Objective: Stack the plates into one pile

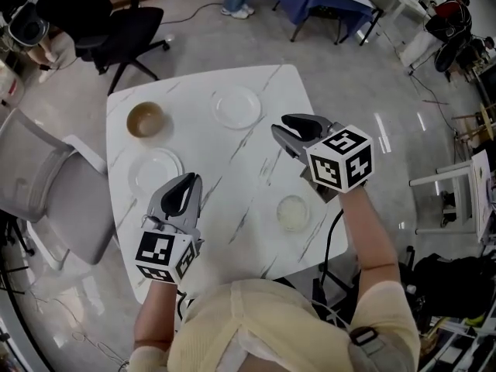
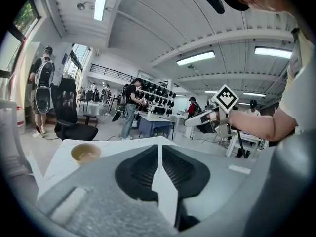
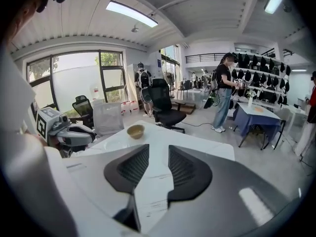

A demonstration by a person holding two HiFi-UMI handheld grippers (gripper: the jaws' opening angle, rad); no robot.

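Observation:
Three plates lie apart on the white marble table (image 1: pixel 256 177): a clear glass plate (image 1: pixel 236 106) at the far side, a white plate (image 1: pixel 155 170) on the left, and a small pale plate (image 1: pixel 293 212) near the front right. My left gripper (image 1: pixel 191 183) hovers just right of the white plate, its jaws shut with nothing in them. My right gripper (image 1: pixel 288 129) is held over the table's right part, between the glass plate and the small plate, open and empty. From the left gripper view, the right gripper (image 2: pixel 200 117) shows ahead on the right.
A brown bowl (image 1: pixel 145 119) stands at the far left of the table, also seen as the bowl (image 2: pixel 85 152) and the bowl (image 3: pixel 135 130). A grey chair (image 1: pixel 46 184) is at the table's left, with a black office chair (image 1: pixel 116 29) beyond. People stand in the background.

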